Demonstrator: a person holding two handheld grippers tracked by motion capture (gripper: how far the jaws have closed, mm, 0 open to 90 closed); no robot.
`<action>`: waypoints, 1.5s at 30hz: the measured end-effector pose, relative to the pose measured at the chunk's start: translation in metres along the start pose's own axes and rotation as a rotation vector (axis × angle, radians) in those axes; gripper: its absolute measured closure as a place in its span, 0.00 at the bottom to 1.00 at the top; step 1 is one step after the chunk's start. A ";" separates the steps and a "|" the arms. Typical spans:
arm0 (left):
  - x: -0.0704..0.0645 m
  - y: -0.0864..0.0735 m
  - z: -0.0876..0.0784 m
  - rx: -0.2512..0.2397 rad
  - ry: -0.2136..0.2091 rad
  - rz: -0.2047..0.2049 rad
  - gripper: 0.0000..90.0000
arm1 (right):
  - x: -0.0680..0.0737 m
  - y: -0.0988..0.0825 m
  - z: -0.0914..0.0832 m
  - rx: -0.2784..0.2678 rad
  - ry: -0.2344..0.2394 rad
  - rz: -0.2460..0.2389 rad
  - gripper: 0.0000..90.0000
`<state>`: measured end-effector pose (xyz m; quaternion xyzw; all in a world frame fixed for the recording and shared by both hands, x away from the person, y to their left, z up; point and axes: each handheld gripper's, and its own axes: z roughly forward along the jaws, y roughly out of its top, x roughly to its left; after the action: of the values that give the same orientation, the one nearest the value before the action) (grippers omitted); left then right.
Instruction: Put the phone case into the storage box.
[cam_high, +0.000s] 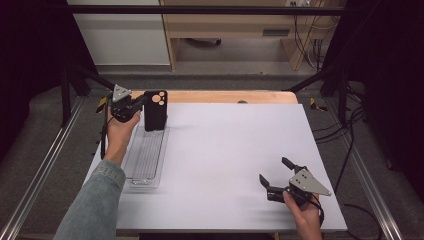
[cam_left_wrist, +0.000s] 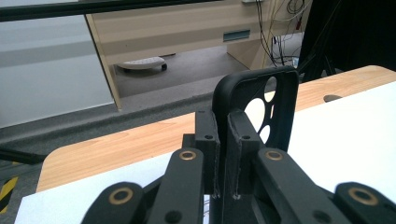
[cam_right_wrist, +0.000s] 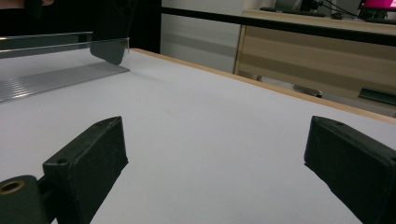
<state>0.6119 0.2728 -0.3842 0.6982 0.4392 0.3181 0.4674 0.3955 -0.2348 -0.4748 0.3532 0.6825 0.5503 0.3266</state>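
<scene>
A black phone case (cam_high: 155, 110) with round camera holes stands upright at the far end of a clear ribbed tray (cam_high: 146, 159) on the table's left. My left gripper (cam_high: 140, 103) is shut on the case's side edge, holding it above the tray. In the left gripper view the jaws pinch the case (cam_left_wrist: 261, 105) wall between them, with the left gripper (cam_left_wrist: 224, 154) seen from behind. My right gripper (cam_high: 276, 170) rests near the front right of the white table, open, with nothing between its jaws. In the right gripper view the tray (cam_right_wrist: 56, 70) lies far off to the left.
The white table sheet (cam_high: 225, 150) covers a wooden tabletop (cam_high: 220, 96) whose far edge shows. Black frame posts (cam_high: 65, 85) stand at the far corners. A wooden cabinet (cam_high: 225, 30) and cables (cam_high: 305, 30) sit beyond on the floor.
</scene>
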 end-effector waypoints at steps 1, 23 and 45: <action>0.000 0.000 0.000 0.001 0.000 0.000 0.93 | 0.000 0.000 0.000 0.000 0.000 0.000 0.07; 0.000 0.000 0.007 0.023 0.034 -0.009 0.93 | -0.001 0.000 0.000 -0.004 0.005 0.008 0.06; -0.006 0.006 0.013 0.045 0.067 0.002 0.93 | -0.001 0.000 -0.001 -0.008 0.009 0.016 0.06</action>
<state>0.6220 0.2613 -0.3836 0.6978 0.4612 0.3318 0.4363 0.3952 -0.2359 -0.4747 0.3548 0.6787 0.5572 0.3208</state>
